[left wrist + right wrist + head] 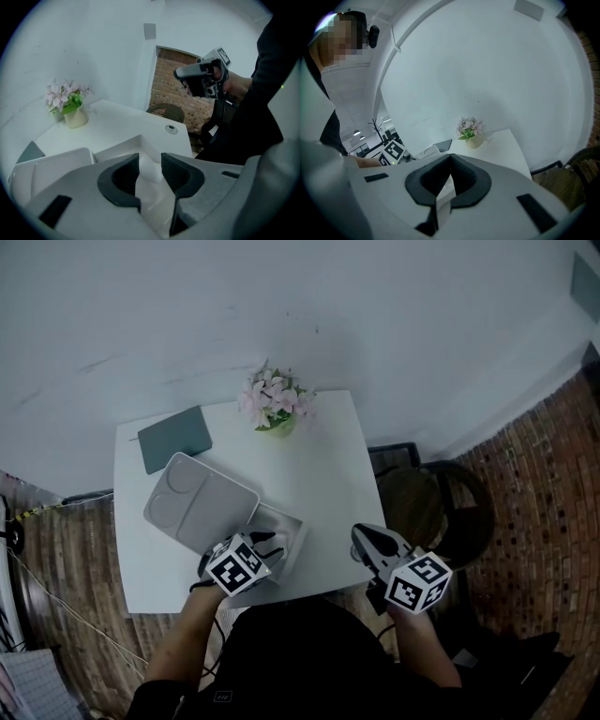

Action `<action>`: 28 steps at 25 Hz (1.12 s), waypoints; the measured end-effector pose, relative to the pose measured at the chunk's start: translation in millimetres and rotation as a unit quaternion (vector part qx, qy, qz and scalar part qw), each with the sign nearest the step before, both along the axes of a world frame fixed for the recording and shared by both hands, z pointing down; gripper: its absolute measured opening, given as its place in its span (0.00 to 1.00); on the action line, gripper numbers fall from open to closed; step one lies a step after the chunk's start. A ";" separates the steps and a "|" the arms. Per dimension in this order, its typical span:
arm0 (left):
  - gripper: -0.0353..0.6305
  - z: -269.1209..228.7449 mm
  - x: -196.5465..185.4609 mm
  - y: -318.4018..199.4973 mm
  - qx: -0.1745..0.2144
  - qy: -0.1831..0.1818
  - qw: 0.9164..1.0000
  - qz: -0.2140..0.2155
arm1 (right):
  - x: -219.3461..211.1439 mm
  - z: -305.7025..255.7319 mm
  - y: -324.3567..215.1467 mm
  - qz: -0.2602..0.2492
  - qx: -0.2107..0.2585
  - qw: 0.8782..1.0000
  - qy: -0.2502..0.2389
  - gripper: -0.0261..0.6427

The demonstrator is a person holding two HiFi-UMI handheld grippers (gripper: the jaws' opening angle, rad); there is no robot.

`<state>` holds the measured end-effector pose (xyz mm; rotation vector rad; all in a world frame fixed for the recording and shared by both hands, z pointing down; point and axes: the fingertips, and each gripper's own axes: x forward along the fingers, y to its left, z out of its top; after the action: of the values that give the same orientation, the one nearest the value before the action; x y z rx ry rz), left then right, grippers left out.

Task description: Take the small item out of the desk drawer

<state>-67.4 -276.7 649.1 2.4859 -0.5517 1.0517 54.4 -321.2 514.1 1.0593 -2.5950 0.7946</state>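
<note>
The desk drawer stands pulled out at the white desk's front edge. My left gripper hangs over it, tilted down into it. In the left gripper view its jaws are open with a gap between them, above the drawer's white inside. A pale lump shows in that gap; I cannot tell whether it is the small item or part of the drawer. My right gripper is held off the desk's right front corner. Its jaws meet at the tips, with nothing in them.
A grey two-part tray lies left of the drawer, with a dark green notebook behind it. A pot of pink flowers stands at the desk's back edge. A dark round chair sits to the right on the brick floor.
</note>
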 end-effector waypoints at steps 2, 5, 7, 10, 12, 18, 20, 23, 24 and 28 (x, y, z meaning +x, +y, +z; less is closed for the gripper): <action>0.25 10.0 -4.5 0.7 -0.001 -0.020 1.000 0.004 | 3.9 -0.7 -3.0 0.002 -0.001 1.000 0.001 0.04; 0.28 13.6 -2.9 5.3 -0.006 -0.038 0.999 0.032 | 4.4 2.3 -6.2 0.001 -0.007 1.000 0.000 0.04; 0.36 18.9 -0.5 12.3 -0.008 -0.066 0.995 0.068 | 2.9 5.5 -7.6 0.000 -0.012 1.000 0.000 0.05; 0.39 28.5 -1.4 14.9 0.007 -0.113 0.988 0.101 | 0.8 7.4 -8.6 -0.001 -0.015 1.000 -0.003 0.04; 0.39 32.8 -4.0 10.4 0.020 -0.138 0.985 0.104 | 1.2 7.4 -8.7 0.000 -0.015 1.000 -0.003 0.04; 0.40 39.0 -2.9 2.9 0.032 -0.176 0.974 0.141 | 10.5 12.7 -8.1 0.017 -0.023 1.000 0.002 0.04; 0.40 41.2 -2.5 5.9 0.025 -0.182 0.970 0.159 | 14.7 14.2 -6.1 0.025 -0.025 0.999 0.002 0.04; 0.40 43.2 -1.0 12.8 0.010 -0.188 0.964 0.190 | 21.9 15.6 -2.5 0.038 -0.027 0.999 0.002 0.04; 0.40 44.3 -1.0 13.9 0.007 -0.192 0.961 0.198 | 24.5 16.2 -1.3 0.042 -0.027 0.999 0.002 0.04; 0.41 48.4 3.3 12.4 -0.001 -0.204 0.957 0.207 | 33.0 19.0 3.0 0.057 -0.031 0.998 0.002 0.04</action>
<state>-64.1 -264.3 697.5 2.4458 -0.1323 1.7444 87.4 -318.2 533.1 1.1986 -2.5080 0.8924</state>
